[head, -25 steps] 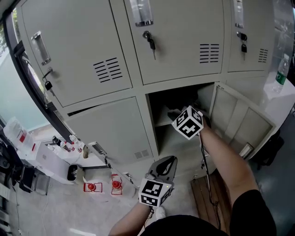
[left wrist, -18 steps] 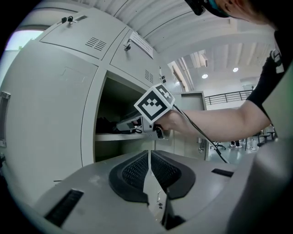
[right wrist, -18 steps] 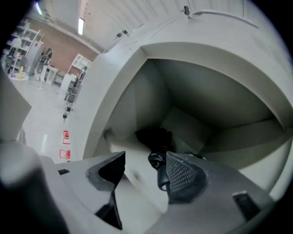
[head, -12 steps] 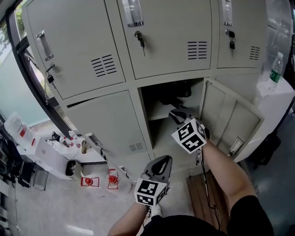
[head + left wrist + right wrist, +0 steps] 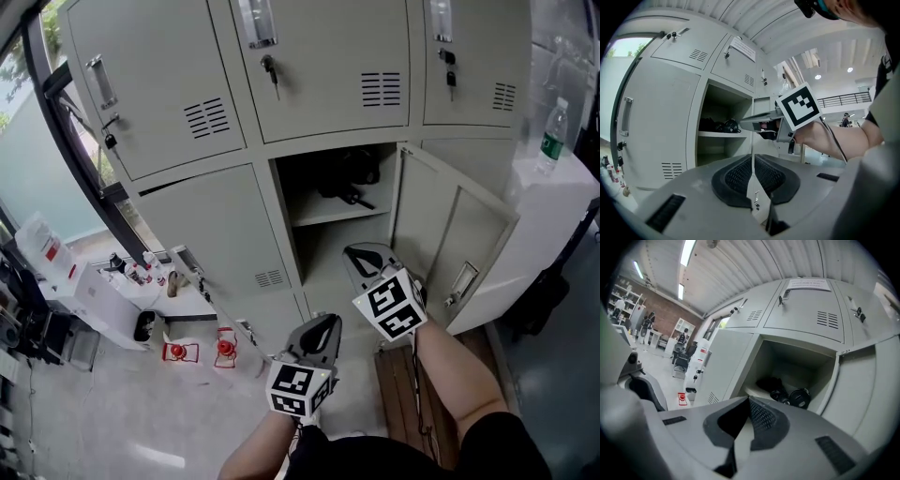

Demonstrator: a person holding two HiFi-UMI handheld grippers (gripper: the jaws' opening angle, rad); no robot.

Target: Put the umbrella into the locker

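The black folded umbrella (image 5: 342,176) lies on the shelf inside the open locker (image 5: 330,214), free of both grippers; it also shows in the right gripper view (image 5: 788,394) and the left gripper view (image 5: 723,125). My right gripper (image 5: 364,257) hangs in front of the locker's lower half, below the shelf. Its jaws are closing and stand shut (image 5: 750,401) with nothing between them. My left gripper (image 5: 323,325) is lower and to the left, outside the locker, shut (image 5: 753,157) and empty.
The locker door (image 5: 441,234) swings out to the right, next to my right gripper. A water bottle (image 5: 551,136) stands on a white box at right. Red items (image 5: 197,352) and a white bin with small bottles (image 5: 141,277) sit on the floor at left. Wooden slats (image 5: 403,394) lie below.
My right gripper has drawn back out of the locker toward me and its jaws have closed. The umbrella stays on the shelf. The left gripper has also shifted back a little.
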